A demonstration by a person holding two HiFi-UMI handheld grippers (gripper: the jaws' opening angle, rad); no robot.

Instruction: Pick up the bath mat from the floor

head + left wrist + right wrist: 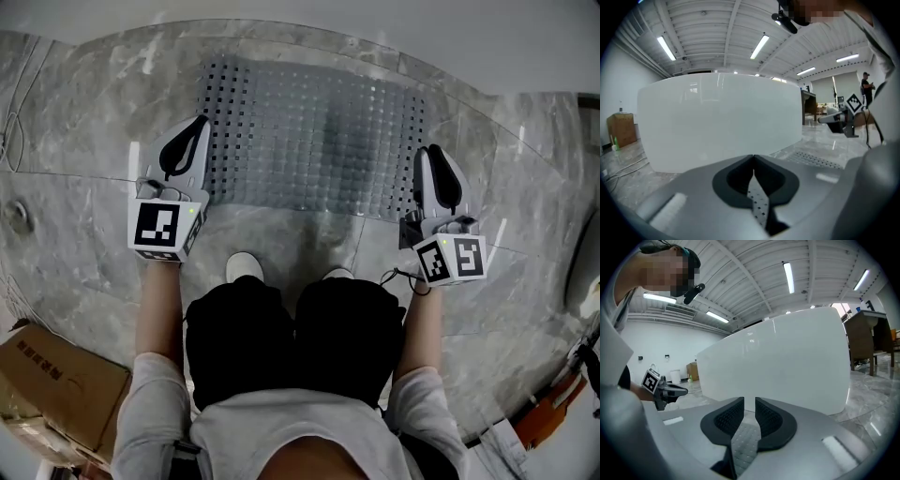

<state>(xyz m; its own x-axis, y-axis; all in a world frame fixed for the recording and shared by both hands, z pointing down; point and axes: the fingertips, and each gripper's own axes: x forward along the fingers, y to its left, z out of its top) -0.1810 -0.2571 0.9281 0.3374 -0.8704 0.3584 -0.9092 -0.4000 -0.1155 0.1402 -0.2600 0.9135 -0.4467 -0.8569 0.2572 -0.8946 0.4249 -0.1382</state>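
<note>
The grey bath mat [314, 131] lies flat on the marble floor in front of a white tub [375, 23]. My left gripper [200, 122] is low over the mat's left edge. In the left gripper view its jaws [753, 157] meet at the tips, and the mat's holed border [758, 206] shows beneath them. My right gripper [424, 152] hovers at the mat's right edge. The right gripper view shows it [749, 401] open by a narrow gap with nothing pinched, the mat's square texture [744, 441] lying below. Each gripper appears in the other's view.
The tub's white wall [722, 122] fills the space just beyond both grippers. The person's feet [246, 267] stand at the mat's near edge. A cardboard box [56, 380] sits at the lower left, a floor drain [17, 216] at the left, and orange gear [548, 417] at the lower right.
</note>
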